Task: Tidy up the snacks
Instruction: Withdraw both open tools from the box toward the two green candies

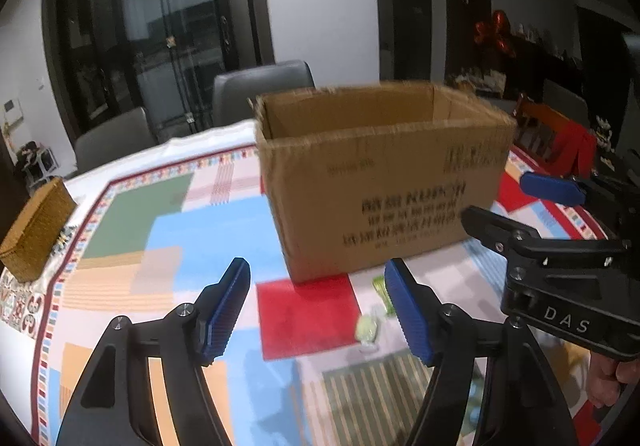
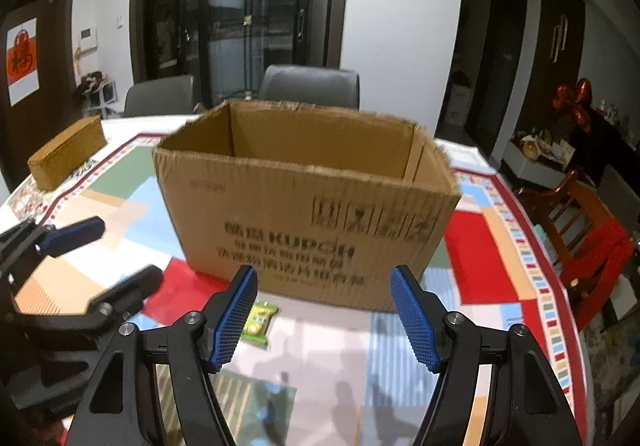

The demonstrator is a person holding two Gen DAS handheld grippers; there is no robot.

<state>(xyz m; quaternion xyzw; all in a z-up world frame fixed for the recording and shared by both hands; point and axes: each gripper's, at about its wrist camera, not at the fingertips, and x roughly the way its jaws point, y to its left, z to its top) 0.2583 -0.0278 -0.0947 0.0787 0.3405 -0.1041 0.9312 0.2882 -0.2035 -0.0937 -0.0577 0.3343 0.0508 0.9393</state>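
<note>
An open, empty-looking cardboard box (image 1: 380, 182) (image 2: 304, 206) stands on the patchwork tablecloth (image 1: 168, 230). Before its near wall lie a green snack packet (image 1: 380, 286) (image 2: 260, 320) and a small pale green wrapped sweet (image 1: 368, 330). My left gripper (image 1: 316, 286) hangs open above the cloth, with the sweet just inside its right finger and nothing held. My right gripper (image 2: 324, 286) is open too, in front of the box, with the green packet beside its left finger. Each gripper shows in the other's view: the right one (image 1: 508, 202) at the right, the left one (image 2: 120, 250) at the left.
A woven wicker box (image 1: 36, 226) (image 2: 66, 158) sits at the table's far left edge. Grey chairs (image 2: 308, 86) stand behind the table. A wooden chair with red cloth (image 2: 592, 230) is at the right. Part of a hand (image 1: 608, 378) holds the right gripper.
</note>
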